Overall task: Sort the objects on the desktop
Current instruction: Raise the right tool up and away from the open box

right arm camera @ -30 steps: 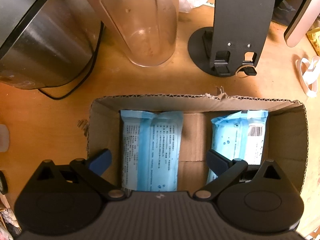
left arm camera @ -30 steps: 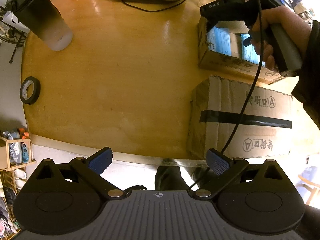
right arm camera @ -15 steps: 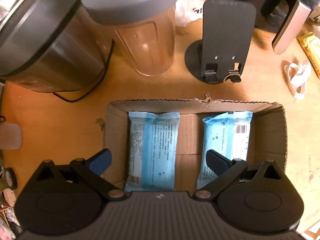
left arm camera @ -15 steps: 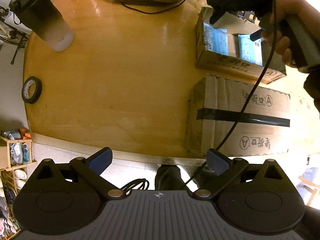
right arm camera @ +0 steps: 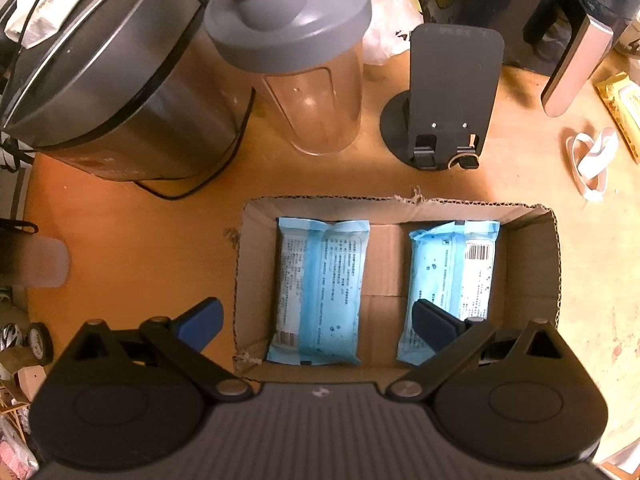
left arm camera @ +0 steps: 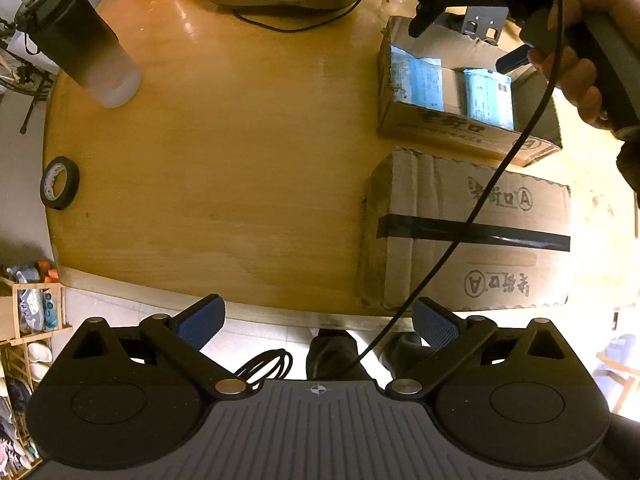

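Over the open cardboard box (right arm camera: 532, 264) the right tool (right arm camera: 316, 320) is hovering, jaws spread wide and gripping nothing; two pale-blue packets (right arm camera: 320, 280), one showing a barcode at 2 o'clock, are lying side by side inside. Near the table (left arm camera: 240, 140) edge the left tool (left arm camera: 318, 320) is gaping empty, with "DAS" reading at 1 o'clock.

The right gripper (right arm camera: 316, 320) hangs spread wide over an open box (right arm camera: 532, 280) holding two blue packs (right arm camera: 320, 280) (right arm camera: 452, 264) side by side, apart; a shaker (right arm camera: 308, 80) stands beyond.
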Action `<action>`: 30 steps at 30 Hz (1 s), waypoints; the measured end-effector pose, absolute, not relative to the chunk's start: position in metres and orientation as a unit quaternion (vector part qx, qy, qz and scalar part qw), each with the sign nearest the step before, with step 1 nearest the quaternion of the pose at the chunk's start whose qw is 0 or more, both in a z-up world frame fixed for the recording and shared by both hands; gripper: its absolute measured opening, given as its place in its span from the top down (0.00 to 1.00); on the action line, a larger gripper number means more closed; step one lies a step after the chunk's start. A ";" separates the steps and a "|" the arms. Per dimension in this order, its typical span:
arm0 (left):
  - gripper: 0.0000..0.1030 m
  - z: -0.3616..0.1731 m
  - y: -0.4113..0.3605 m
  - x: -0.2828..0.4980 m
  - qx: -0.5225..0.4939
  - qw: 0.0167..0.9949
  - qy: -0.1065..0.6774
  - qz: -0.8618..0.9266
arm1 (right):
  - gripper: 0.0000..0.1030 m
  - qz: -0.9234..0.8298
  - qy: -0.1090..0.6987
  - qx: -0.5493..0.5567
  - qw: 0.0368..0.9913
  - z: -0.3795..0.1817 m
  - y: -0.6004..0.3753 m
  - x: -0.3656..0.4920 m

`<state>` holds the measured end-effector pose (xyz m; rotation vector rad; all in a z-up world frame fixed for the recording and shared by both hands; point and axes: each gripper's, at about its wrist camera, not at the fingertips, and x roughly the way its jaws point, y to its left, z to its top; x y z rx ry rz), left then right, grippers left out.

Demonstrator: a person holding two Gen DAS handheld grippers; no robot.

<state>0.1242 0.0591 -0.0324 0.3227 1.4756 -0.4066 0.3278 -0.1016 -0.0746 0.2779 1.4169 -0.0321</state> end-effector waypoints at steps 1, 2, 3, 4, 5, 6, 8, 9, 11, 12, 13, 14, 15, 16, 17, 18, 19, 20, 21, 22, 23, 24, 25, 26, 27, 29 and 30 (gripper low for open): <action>0.00 -0.033 0.059 0.124 0.146 0.709 0.665 -0.183 | 0.00 -0.016 0.649 0.127 0.750 -0.075 -0.103 0.327; 0.00 -0.033 0.058 0.123 0.146 0.709 0.665 -0.183 | 0.00 -0.017 0.648 0.126 0.751 -0.075 -0.104 0.326; 0.00 -0.033 0.058 0.123 0.146 0.709 0.665 -0.183 | 0.00 -0.018 0.648 0.125 0.751 -0.075 -0.105 0.326; 0.00 -0.033 0.057 0.122 0.147 0.709 0.665 -0.182 | 0.00 -0.019 0.648 0.124 0.752 -0.075 -0.107 0.325; 0.00 -0.033 0.057 0.122 0.147 0.709 0.665 -0.183 | 0.00 -0.020 0.647 0.123 0.752 -0.075 -0.109 0.324; 0.00 -0.033 0.056 0.121 0.147 0.709 0.665 -0.183 | 0.00 -0.020 0.647 0.123 0.753 -0.074 -0.111 0.324; 0.00 -0.033 0.054 0.120 0.149 0.709 0.665 -0.183 | 0.00 -0.023 0.646 0.124 0.753 -0.074 -0.117 0.322; 0.00 -0.033 0.053 0.120 0.150 0.708 0.665 -0.184 | 0.00 -0.025 0.645 0.125 0.753 -0.074 -0.120 0.321; 0.00 -0.033 0.050 0.118 0.152 0.708 0.665 -0.186 | 0.00 -0.029 0.645 0.128 0.753 -0.074 -0.127 0.319; 0.00 -0.033 0.049 0.117 0.153 0.707 0.664 -0.187 | 0.00 -0.030 0.645 0.129 0.753 -0.074 -0.131 0.319; 0.00 -0.033 0.048 0.117 0.153 0.707 0.664 -0.188 | 0.00 -0.033 0.645 0.130 0.753 -0.074 -0.134 0.318; 0.00 -0.033 0.047 0.116 0.155 0.707 0.664 -0.189 | 0.00 -0.035 0.645 0.130 0.753 -0.074 -0.138 0.317; 0.00 -0.033 0.045 0.115 0.156 0.706 0.664 -0.190 | 0.00 -0.038 0.645 0.130 0.752 -0.075 -0.142 0.315; 0.00 -0.033 0.044 0.115 0.156 0.706 0.664 -0.190 | 0.00 -0.041 0.645 0.130 0.752 -0.075 -0.146 0.314; 0.00 -0.033 0.043 0.114 0.157 0.706 0.664 -0.191 | 0.00 -0.044 0.645 0.129 0.752 -0.076 -0.150 0.313; 0.00 -0.033 0.041 0.113 0.158 0.706 0.663 -0.192 | 0.00 -0.046 0.645 0.129 0.752 -0.076 -0.153 0.313; 0.00 -0.033 0.040 0.113 0.159 0.706 0.663 -0.192 | 0.00 -0.049 0.645 0.131 0.752 -0.077 -0.158 0.311; 0.00 -0.034 0.039 0.112 0.160 0.705 0.664 -0.193 | 0.00 -0.051 0.645 0.132 0.751 -0.078 -0.162 0.310; 0.00 -0.034 0.037 0.111 0.161 0.704 0.664 -0.194 | 0.00 -0.053 0.645 0.133 0.751 -0.078 -0.165 0.310; 0.00 -0.035 0.036 0.111 0.162 0.704 0.664 -0.194 | 0.00 -0.055 0.645 0.134 0.750 -0.079 -0.169 0.309; 0.00 -0.035 0.035 0.110 0.163 0.703 0.664 -0.195 | 0.00 -0.057 0.645 0.134 0.750 -0.079 -0.172 0.308; 0.00 -0.035 0.034 0.109 0.164 0.702 0.664 -0.196 | 0.00 -0.059 0.646 0.133 0.750 -0.080 -0.175 0.307; 0.00 -0.036 0.032 0.109 0.165 0.702 0.664 -0.197 | 0.00 -0.060 0.646 0.133 0.749 -0.081 -0.179 0.307; 0.00 -0.036 0.031 0.108 0.166 0.701 0.664 -0.197 | 0.00 -0.062 0.647 0.132 0.749 -0.081 -0.182 0.306; 0.00 -0.036 0.030 0.108 0.167 0.701 0.664 -0.198 | 0.00 -0.064 0.647 0.132 0.749 -0.082 -0.185 0.306; 0.00 -0.036 0.027 0.107 0.168 0.700 0.665 -0.198 | 0.00 -0.067 0.647 0.130 0.749 -0.083 -0.190 0.305; 0.00 -0.037 0.026 0.107 0.169 0.700 0.665 -0.199 | 0.00 -0.069 0.647 0.129 0.748 -0.083 -0.193 0.305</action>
